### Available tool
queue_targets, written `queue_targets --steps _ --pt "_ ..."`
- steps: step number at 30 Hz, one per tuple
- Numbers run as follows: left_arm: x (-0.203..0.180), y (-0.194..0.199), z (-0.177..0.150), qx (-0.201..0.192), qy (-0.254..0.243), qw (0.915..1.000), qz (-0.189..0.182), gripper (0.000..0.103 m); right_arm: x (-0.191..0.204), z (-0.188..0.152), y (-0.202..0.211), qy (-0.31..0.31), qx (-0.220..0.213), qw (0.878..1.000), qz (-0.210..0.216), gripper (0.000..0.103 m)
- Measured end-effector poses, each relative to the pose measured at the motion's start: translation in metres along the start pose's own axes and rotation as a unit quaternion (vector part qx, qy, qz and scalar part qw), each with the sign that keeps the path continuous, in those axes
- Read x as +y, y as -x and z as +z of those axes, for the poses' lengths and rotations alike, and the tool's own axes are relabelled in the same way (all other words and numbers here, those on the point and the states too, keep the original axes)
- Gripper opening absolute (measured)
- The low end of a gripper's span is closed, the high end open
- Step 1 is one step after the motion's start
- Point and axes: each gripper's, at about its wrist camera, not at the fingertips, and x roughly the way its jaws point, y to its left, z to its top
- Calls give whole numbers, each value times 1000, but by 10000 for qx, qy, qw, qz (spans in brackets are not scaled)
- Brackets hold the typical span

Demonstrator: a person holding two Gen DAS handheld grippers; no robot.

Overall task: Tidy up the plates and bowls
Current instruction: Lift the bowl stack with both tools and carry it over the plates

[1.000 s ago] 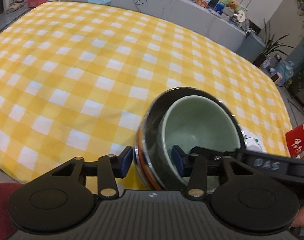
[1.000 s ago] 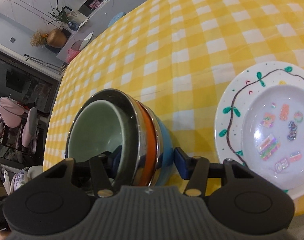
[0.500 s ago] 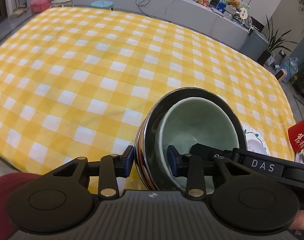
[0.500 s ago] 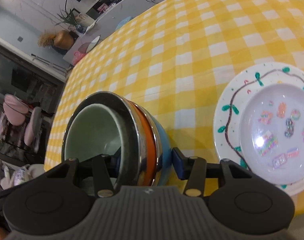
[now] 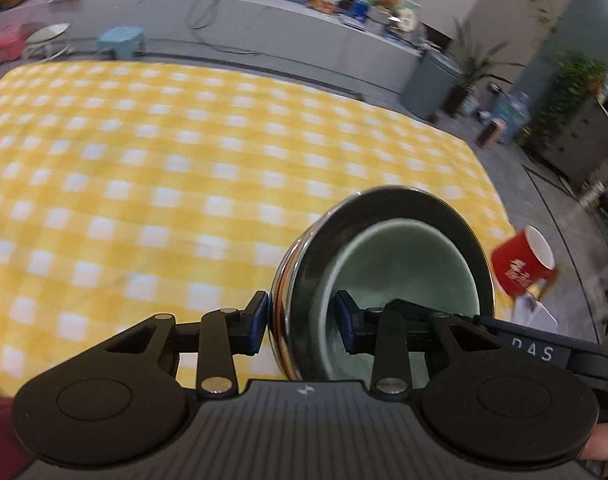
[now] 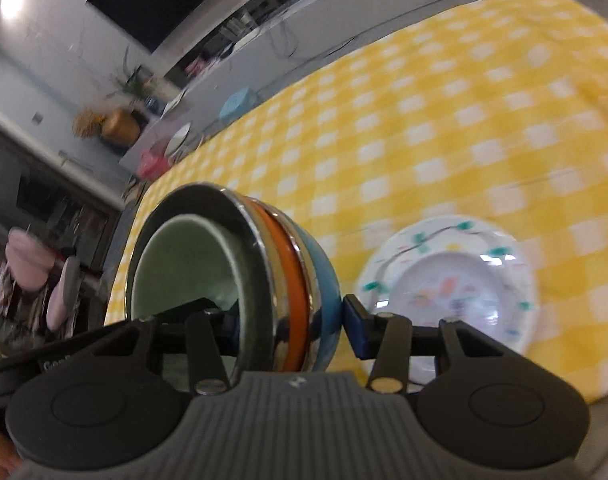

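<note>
A nested bowl stack hangs tilted above the yellow checked tablecloth (image 5: pixel 144 168): a pale green bowl (image 5: pixel 403 264) inside a steel bowl (image 5: pixel 383 200), then an orange bowl (image 6: pixel 288 248) and a blue bowl (image 6: pixel 319 272). My left gripper (image 5: pixel 302 320) is shut on the stack's rim, one pad on the steel outside, the other inside the green bowl. From the opposite side my right gripper (image 6: pixel 292 326) is shut on the stack, one pad inside the green bowl (image 6: pixel 180 264), the other on the blue wall. A white painted plate (image 6: pixel 503 248) lies on the cloth, right of the stack.
A red mug (image 5: pixel 519 268) shows past the table's right corner. Beyond the far edge run a grey counter (image 5: pixel 264 28) with snack packs, a blue stool (image 5: pixel 120 40) and potted plants (image 5: pixel 571 88). The cloth (image 6: pixel 463 120) stretches wide behind the stack.
Both grippers have risen with the bowl stack, so the table and plate look farther below. The left jaws narrowed onto the rim early in the second. Both views are now motion-blurred.
</note>
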Motion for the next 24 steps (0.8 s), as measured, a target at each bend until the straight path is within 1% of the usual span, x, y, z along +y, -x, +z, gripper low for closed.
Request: queue_targets --steps 6,12,15,19,24 --pt "-34 -33 4 486 -135 9983 -289 40 -43 -1 26 -404 -197 9986 -263 46" --pt "-56 -56 1 702 -355 9964 -313 40 -67 -1 33 -758 -183 9959 -449 46" --pt "-55 -66 -2 902 -234 9950 -364 40 -71 -1 32 -737 -108 9954 -594 46" --pt "-48 -77 -4 1109 -98 9933 -315 40 -74 0 19 -811 196 9938 -741 46" --pt "-38 -82 -2 1125 -47 9928 -414 40 -72 1 8 -746 243 9936 -810 46"
